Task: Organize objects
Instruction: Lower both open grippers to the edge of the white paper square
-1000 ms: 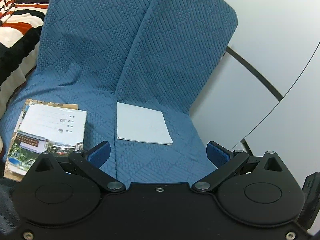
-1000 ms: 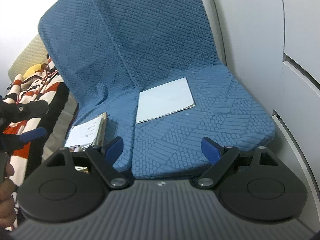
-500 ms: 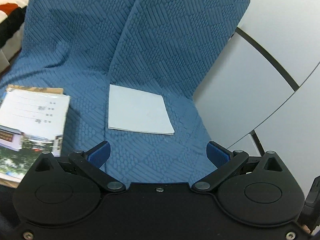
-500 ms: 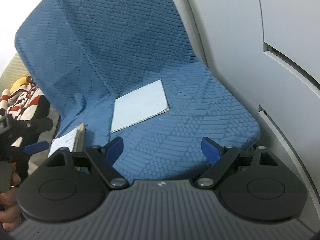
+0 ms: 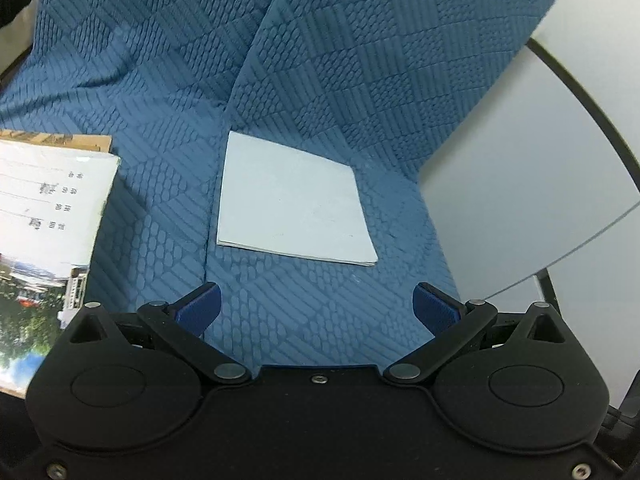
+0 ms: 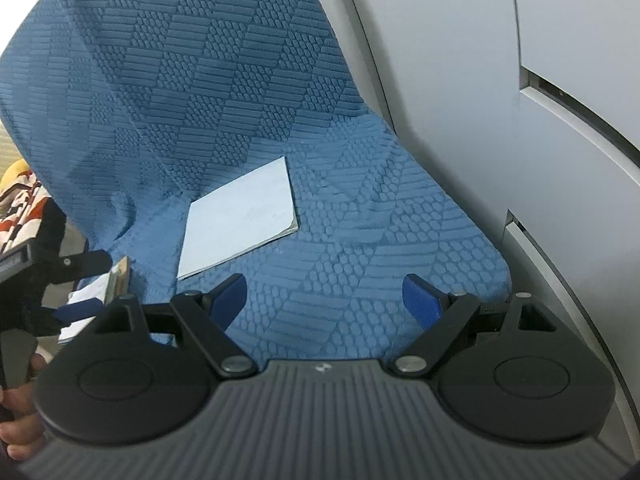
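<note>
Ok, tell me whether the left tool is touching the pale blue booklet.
Apart. In the left wrist view the left tool stands open, with bare blue seat cover between its fingertips and the booklet.

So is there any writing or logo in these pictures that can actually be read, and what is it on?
None reads clearly.
Top booklet of the stack: several lines of printed characters, upside down to the camera and too blurred to read.
Its photo cover, lower part: a small printed panel, too small to read.
Pale blue booklet on the blue sofa cover: blank, only faint marks.
Right gripper body: a tiny emblem by the centre, unreadable.
</note>
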A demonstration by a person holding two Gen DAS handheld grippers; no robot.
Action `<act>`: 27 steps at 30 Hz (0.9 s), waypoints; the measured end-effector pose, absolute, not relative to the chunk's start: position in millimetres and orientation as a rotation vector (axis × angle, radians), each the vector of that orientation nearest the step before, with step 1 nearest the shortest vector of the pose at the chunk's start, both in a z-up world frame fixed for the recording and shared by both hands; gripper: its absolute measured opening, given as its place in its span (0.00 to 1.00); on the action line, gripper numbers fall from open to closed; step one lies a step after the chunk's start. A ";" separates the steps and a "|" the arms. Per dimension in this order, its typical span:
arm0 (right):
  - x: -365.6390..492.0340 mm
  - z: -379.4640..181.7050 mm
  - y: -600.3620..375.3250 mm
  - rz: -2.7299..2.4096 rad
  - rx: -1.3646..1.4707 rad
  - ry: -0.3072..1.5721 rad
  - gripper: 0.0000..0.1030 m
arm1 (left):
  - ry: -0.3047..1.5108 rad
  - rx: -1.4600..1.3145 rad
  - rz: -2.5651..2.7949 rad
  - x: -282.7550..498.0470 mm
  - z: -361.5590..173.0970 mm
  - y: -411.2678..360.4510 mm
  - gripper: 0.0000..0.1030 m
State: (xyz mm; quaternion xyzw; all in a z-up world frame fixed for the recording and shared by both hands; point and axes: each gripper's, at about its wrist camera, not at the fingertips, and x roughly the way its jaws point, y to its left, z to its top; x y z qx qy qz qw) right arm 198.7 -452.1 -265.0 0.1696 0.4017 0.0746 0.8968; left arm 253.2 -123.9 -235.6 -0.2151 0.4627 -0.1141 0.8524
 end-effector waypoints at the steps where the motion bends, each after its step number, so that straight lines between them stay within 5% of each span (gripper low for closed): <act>1: 203.4 -266.5 -450.7 0.159 0.349 0.832 0.84 | 0.977 -0.454 -0.237 256.3 -238.5 -124.8 0.99; 14: 262.0 -294.8 -434.5 0.219 0.359 0.827 0.83 | 1.006 -0.453 -0.193 304.4 -286.0 -126.6 0.94; 27: 326.0 -322.7 -395.5 0.272 0.318 0.878 0.56 | 1.021 -0.381 -0.167 347.7 -329.6 -128.2 0.93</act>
